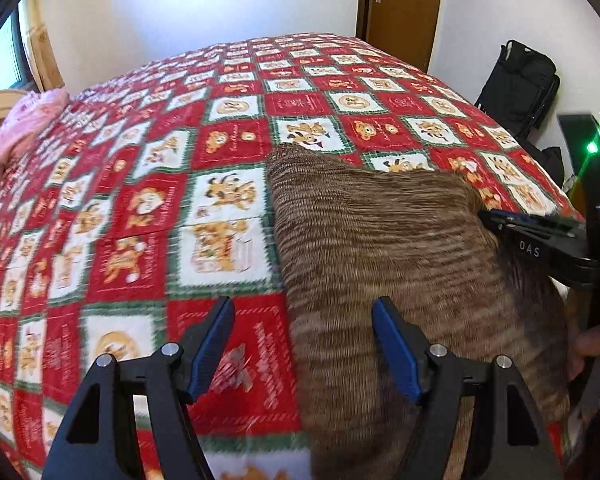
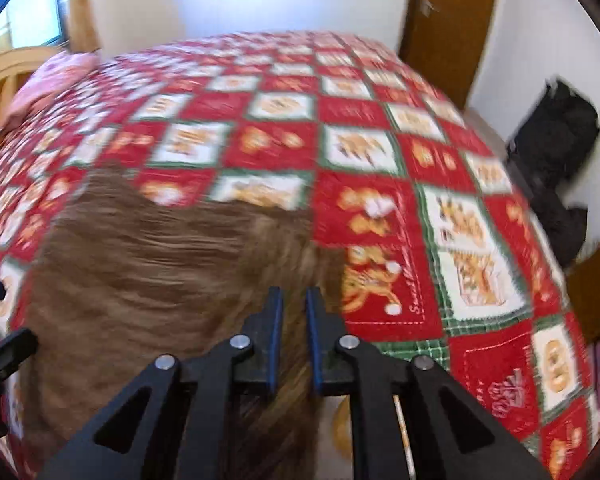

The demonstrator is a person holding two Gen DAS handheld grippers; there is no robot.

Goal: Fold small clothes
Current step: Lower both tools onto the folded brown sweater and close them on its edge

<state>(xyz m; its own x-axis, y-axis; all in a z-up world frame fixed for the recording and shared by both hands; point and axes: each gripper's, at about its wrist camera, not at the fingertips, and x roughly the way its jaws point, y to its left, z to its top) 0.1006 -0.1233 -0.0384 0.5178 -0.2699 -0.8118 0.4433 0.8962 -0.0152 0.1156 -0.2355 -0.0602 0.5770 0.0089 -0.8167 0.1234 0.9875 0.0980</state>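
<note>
**Brown knit garment spread on the quilted bed, between two pairs of tongs**

Nearest in the left wrist view, the left tongs point(image 1: 303, 346) are seen with their blue-padded jaws standing wide apart; nothing is clamped between them. The left jaw is poised over the red, white and green quilt point(image 1: 148, 184), the right jaw over the brown ribbed garment point(image 1: 380, 240).

In the right wrist view, the right tongs point(image 2: 293, 336) are seen with a narrow gap left between the pads. The garment point(image 2: 140, 272) lies below and beyond the tips, but whether any cloth is pinched between them cannot be told, as the picture is blurred. In the left wrist view the same tongs point(image 1: 485, 216) are seen at the garment's right edge, tips touching or just beside the knit.

The garment is laid on the near part of the bed, its far left corner pointing away. Further off, the quilt's squares with bear prints are spread to the far edge. At the far left, a pink cloth point(image 1: 28, 128) is bundled by the wooden headboard point(image 2: 8, 72). Beyond the bed, a brown door point(image 1: 400, 8) is set in the white wall, and a black bag point(image 1: 520, 80) is propped at the far right.
</note>
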